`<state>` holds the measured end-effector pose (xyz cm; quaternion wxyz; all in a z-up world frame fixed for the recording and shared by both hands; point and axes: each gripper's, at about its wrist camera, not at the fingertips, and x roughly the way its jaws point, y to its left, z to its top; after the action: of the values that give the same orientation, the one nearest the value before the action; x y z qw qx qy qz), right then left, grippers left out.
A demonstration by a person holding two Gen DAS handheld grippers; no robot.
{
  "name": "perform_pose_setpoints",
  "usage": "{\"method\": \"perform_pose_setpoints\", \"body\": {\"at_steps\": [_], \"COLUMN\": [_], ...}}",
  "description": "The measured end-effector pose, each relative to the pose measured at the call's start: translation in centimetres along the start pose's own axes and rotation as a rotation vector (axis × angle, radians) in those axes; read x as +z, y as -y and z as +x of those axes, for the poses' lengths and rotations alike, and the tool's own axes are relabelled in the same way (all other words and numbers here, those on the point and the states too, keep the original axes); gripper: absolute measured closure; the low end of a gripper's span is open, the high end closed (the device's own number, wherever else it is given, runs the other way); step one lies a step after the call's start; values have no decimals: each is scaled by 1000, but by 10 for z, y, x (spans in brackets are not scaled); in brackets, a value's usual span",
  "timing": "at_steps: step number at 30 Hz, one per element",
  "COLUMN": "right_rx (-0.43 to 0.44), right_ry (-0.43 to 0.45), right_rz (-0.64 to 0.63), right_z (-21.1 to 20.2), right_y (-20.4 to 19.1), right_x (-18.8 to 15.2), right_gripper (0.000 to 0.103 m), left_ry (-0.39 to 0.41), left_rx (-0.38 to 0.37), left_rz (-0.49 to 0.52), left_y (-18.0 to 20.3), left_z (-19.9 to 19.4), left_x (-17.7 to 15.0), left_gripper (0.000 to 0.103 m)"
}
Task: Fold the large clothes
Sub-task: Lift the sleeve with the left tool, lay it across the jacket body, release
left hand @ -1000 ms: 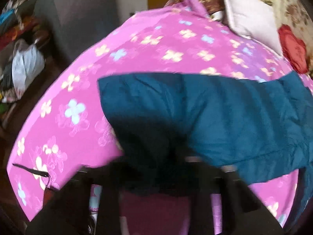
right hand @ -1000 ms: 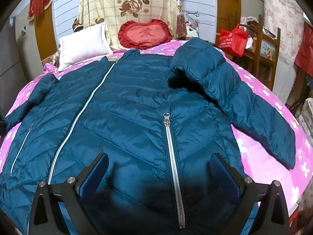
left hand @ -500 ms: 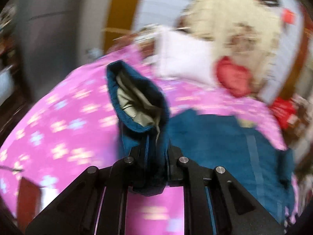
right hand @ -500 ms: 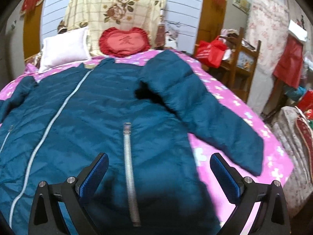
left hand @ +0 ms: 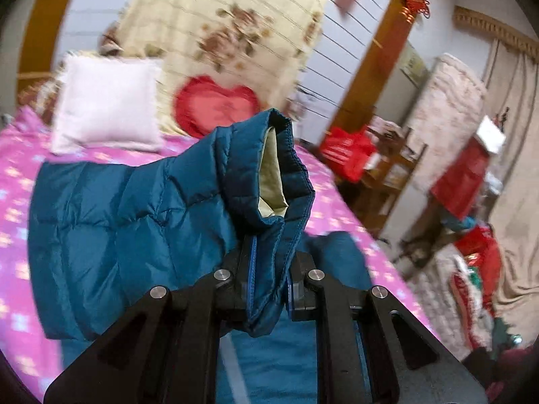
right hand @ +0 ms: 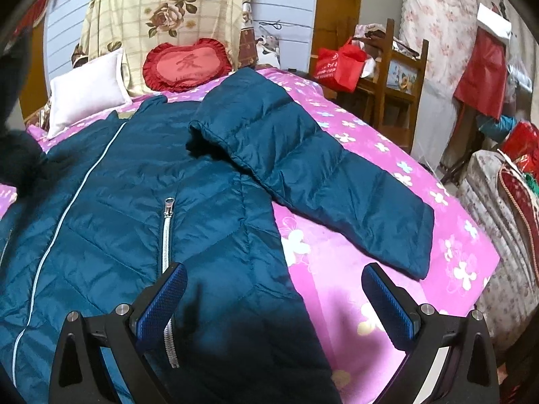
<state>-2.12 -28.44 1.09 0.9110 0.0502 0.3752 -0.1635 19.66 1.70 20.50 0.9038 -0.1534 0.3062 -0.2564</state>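
A teal quilted down jacket [right hand: 141, 195] lies front-up on a pink flowered bed [right hand: 337, 269], its silver zips showing. One sleeve [right hand: 337, 181] stretches out to the right across the sheet. My left gripper [left hand: 267, 277] is shut on the cuff of the other sleeve [left hand: 269, 185], which it holds lifted above the jacket's body, the pale lining showing in the cuff's mouth. My right gripper [right hand: 274, 303] hovers open over the jacket's lower right edge, with nothing between its blue pads [right hand: 387, 303].
A white pillow [right hand: 87, 94], a red heart cushion [right hand: 187, 65] and a flowered quilt [right hand: 168, 10] lean at the head of the bed. To the right stand a wooden chair [right hand: 397, 74] with a red bag [right hand: 340, 64] and bundles of bedding [right hand: 505, 208].
My left gripper has risen and swung right, carrying the sleeve cuff off the sheet and over the jacket. My right gripper has drifted right, toward the jacket's right edge, still open.
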Motion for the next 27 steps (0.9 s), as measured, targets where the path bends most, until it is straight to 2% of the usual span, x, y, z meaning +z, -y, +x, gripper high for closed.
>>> {"method": "perform_pose_setpoints", "body": {"at_steps": [4, 6, 12, 16, 18, 19, 20, 24, 27], "right_rx": [32, 44, 55, 59, 55, 54, 54, 34, 35], "right_ry": [-28, -44, -37, -44, -49, -49, -47, -38, -10], "right_rz": [47, 61, 68, 76, 74, 73, 73, 80, 93], "right_z": [3, 5, 3, 6, 8, 8, 8, 10, 6], "right_y": [6, 9, 9, 9, 8, 8, 8, 10, 8], "right_x": [-1, -2, 0, 2, 3, 4, 3, 5, 7], "right_gripper": [0, 0, 0, 0, 0, 0, 0, 0, 0], "left_ry": [-73, -99, -228, -309, -332, -343, -343, -299, -259], "left_rx": [-114, -139, -179, -127, -106, -99, -97, -100, -7], "left_rz": [-30, -27, -90, -89, -99, -110, -118, -86, -26], "left_y": [39, 50, 52, 47, 40, 37, 36, 23, -8], "left_z": [59, 81, 153, 187, 191, 191, 189, 159, 130], "left_x": [-10, -16, -66, -99, -110, -114, -118, -116, -111], "left_gripper": [91, 91, 91, 87, 71, 53, 48, 46, 45]}}
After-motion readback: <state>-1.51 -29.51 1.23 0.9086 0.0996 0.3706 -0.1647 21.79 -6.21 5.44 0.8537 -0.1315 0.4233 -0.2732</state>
